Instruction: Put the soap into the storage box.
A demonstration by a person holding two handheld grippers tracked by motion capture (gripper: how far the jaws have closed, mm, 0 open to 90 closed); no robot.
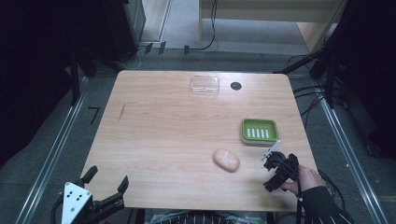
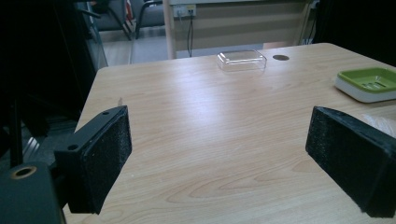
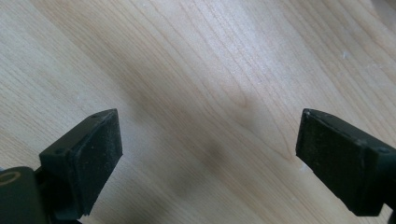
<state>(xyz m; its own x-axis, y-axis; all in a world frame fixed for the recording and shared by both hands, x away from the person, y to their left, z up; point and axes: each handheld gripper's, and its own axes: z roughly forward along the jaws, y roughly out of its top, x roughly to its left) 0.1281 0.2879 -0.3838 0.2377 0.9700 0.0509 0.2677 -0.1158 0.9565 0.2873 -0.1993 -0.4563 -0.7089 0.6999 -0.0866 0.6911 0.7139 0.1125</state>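
Note:
A pale pink soap bar (image 1: 226, 160) lies on the wooden table (image 1: 163, 140), right of centre near the front. Just behind it to the right sits a green soap dish (image 1: 259, 130) with a slotted insert. My right gripper (image 1: 274, 170), held in a hand, hovers right of the soap and points down at the wood. In the right gripper view it (image 3: 208, 140) is open over bare wood. My left gripper (image 1: 107, 178) is open at the table's front left corner. The left gripper view looks between its open fingers (image 2: 100, 149) to the dish (image 2: 369, 83).
A clear plastic lid (image 1: 204, 85) rests near the table's far edge, with a small black disc (image 1: 236, 85) to its right. Both show in the left gripper view, the lid (image 2: 241, 60) and the disc (image 2: 280, 57). Dark stands and cables surround the table.

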